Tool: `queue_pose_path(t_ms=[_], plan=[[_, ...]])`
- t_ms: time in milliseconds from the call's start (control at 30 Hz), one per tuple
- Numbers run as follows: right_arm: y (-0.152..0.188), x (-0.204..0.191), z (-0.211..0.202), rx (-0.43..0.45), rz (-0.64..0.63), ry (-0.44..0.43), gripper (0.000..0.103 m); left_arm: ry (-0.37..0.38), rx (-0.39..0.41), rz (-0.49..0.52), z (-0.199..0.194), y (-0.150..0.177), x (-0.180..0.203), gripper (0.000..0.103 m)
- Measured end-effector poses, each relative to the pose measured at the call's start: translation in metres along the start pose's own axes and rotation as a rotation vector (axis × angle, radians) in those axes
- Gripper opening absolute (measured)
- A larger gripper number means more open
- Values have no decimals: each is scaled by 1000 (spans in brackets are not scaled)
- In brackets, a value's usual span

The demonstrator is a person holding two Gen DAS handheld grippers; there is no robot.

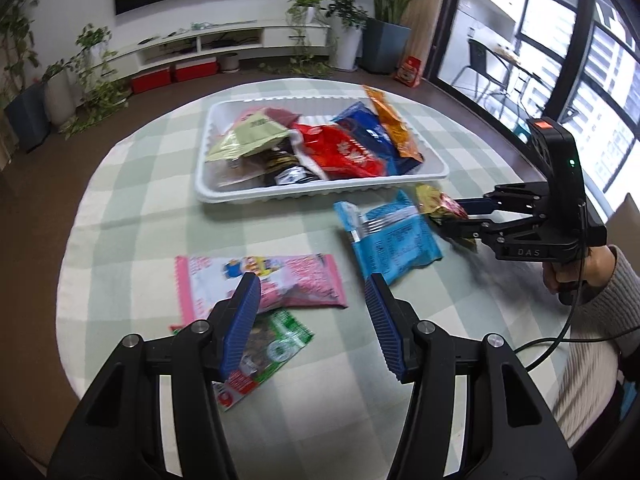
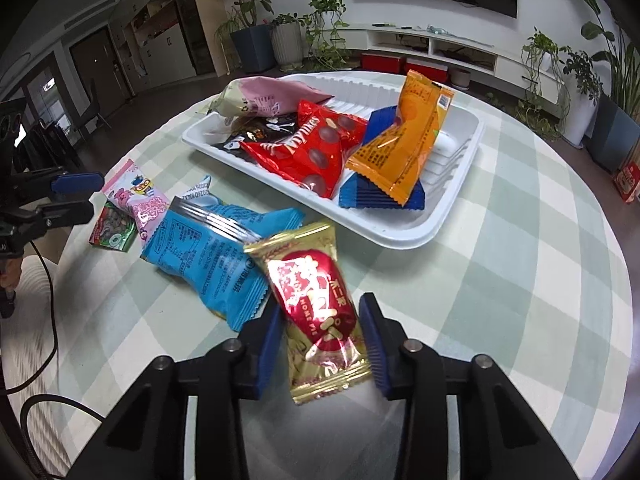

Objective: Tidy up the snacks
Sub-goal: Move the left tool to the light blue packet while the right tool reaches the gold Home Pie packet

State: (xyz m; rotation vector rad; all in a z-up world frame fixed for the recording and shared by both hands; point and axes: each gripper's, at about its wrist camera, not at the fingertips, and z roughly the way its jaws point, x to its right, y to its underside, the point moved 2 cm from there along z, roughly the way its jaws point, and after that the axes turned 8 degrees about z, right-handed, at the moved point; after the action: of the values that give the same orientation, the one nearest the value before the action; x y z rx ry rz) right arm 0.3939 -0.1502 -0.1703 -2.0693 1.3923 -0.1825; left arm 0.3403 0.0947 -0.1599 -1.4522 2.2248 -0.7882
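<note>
A white tray (image 1: 224, 194) (image 2: 404, 236) holds several snack packets: red, orange, blue, pale green and black. My right gripper (image 2: 322, 316) (image 1: 454, 216) is shut on a gold and red packet (image 2: 316, 300) (image 1: 436, 204), held just above the table in front of the tray. A light blue packet (image 1: 392, 236) (image 2: 212, 256) lies beside it. My left gripper (image 1: 312, 292) is open and empty above a pink packet (image 1: 280, 280) (image 2: 140, 200) and a green packet (image 1: 272, 344) (image 2: 112, 230).
The round table has a green and white checked cloth (image 1: 160, 208). A black cable (image 1: 560, 332) runs from the right gripper over the table edge. Potted plants, a low TV cabinet and a window stand around the room.
</note>
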Motion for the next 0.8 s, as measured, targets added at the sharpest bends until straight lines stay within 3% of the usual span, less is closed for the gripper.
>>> queue_pose_path(t_ms=[333,800], plan=[[3,10,-7,-7,89,-69,39,105,-47,300,42,-35,47,52],[2,15,-7,-8,128,-99,39,58,-172,774,109,-51,94,55]])
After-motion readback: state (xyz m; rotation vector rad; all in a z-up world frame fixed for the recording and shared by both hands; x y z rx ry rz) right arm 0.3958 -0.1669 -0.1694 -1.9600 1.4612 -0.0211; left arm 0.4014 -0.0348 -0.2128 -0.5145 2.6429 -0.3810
